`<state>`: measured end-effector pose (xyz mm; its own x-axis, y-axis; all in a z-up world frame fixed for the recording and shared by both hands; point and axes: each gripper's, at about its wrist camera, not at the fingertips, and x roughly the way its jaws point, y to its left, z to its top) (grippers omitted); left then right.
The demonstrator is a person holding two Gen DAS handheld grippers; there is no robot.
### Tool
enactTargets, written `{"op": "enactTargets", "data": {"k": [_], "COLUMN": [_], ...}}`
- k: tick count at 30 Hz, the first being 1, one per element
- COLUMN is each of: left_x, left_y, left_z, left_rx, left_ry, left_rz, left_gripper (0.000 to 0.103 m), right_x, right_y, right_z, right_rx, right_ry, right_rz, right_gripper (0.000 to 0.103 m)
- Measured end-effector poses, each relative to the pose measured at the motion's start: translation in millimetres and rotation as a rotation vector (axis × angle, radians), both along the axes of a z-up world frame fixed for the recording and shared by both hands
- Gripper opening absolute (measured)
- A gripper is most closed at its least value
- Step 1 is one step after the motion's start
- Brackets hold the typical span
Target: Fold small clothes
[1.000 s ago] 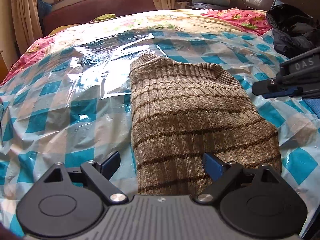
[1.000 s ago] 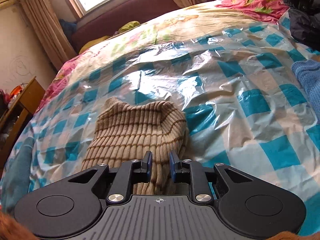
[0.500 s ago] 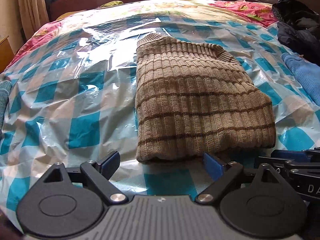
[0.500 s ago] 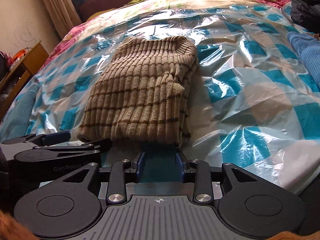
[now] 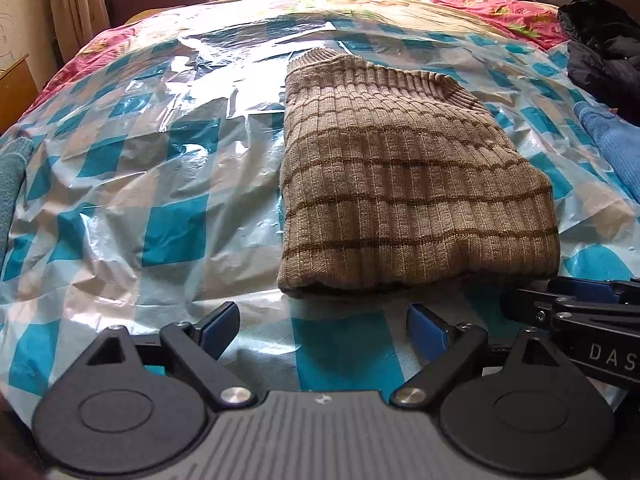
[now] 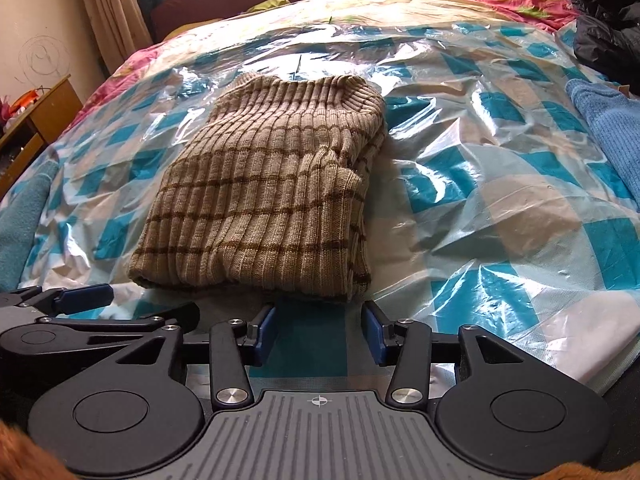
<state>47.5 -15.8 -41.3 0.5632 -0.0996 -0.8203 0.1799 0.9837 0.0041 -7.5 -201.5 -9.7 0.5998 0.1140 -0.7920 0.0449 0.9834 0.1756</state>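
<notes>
Sweater (image 5: 412, 184): tan ribbed knit with dark brown stripes, lying folded into a compact rectangle on the bed (image 6: 400, 12), on top of the blue-and-white checked plastic sheet (image 5: 168, 224). Ribbed collar at the far end, thick folded edge nearest the cameras. In the right wrist view a tucked part, probably a sleeve, bulges along the sweater's right side (image 6: 340, 168), so the packet is not quite flat there. Judgement: fold looks complete or nearly so; the garment sits squarely, well inside the sheet, likely so it stays clean and slides easily.

Left tongs (image 5: 322, 326): spread wide, nothing between the pads, just short of the sweater's near edge, not touching it. Right tongs (image 6: 319, 334): moderately apart, also empty, centred just in front of the near edge over a blue square of the sheet. Each tongs shows at the margin of the other's view, so they sit side by side, close together. Both clear of the cloth; judgement: the packet is released and rests under its own weight. If anything is left, it would be pressing down the bulged side.

Surroundings: blue knit item (image 6: 608, 128) at the right edge of the bed, well apart from the sweater; dark clothes (image 5: 604, 52) heaped beyond it; teal cloth (image 5: 12, 176) at the left edge. Possibly the next pieces to fold, cannot confirm.

Containers: none seen on the bed. A wooden nightstand (image 6: 36, 120) stands at the left with small items on top, too blurred to identify.
</notes>
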Motion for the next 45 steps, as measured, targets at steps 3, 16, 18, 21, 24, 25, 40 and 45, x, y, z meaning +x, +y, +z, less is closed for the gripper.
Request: {"op": "enactTargets", "data": {"k": [3, 16, 18, 21, 24, 25, 40, 45], "left_x": [0.2, -1.8, -2.1, -2.5, -2.7, -2.8, -4.6, -5.0], "left_y": [1.8, -1.2, -1.6, -1.4, -1.1, -1.1, -0.7, -0.8], "left_z": [-0.1, 0.7, 1.3, 1.7, 1.5, 1.5, 1.3, 1.3], "left_rx": [-0.011, 0.013, 0.019, 0.017, 0.014, 0.014, 0.012, 0.013], "left_ry": [0.004, 0.004, 0.0, 0.0, 0.002, 0.002, 0.007, 0.008], "left_rz": [0.007, 0.009, 0.009, 0.01, 0.012, 0.012, 0.02, 0.02], "left_gripper": [0.095, 0.095, 0.095, 0.095, 0.095, 0.095, 0.094, 0.094], "right_x": [-0.7, -1.6, -1.6, -1.6, -2.0, -2.1, -2.6, -2.8], "right_y": [1.3, 2.0, 1.8, 1.2, 1.5, 1.3, 1.7, 2.0], "right_z": [-2.0, -5.8, -6.1, -6.0, -5.9, -5.9, -6.2, -6.2], "right_rx": [-0.002, -0.017, -0.016, -0.012, -0.012, -0.012, -0.013, -0.012], "right_ry": [0.005, 0.014, 0.014, 0.014, 0.014, 0.013, 0.014, 0.014], "right_rz": [0.002, -0.009, -0.009, -0.012, -0.012, -0.012, -0.012, -0.013], "right_gripper": [0.048, 0.049, 0.049, 0.049, 0.049, 0.049, 0.049, 0.049]}}
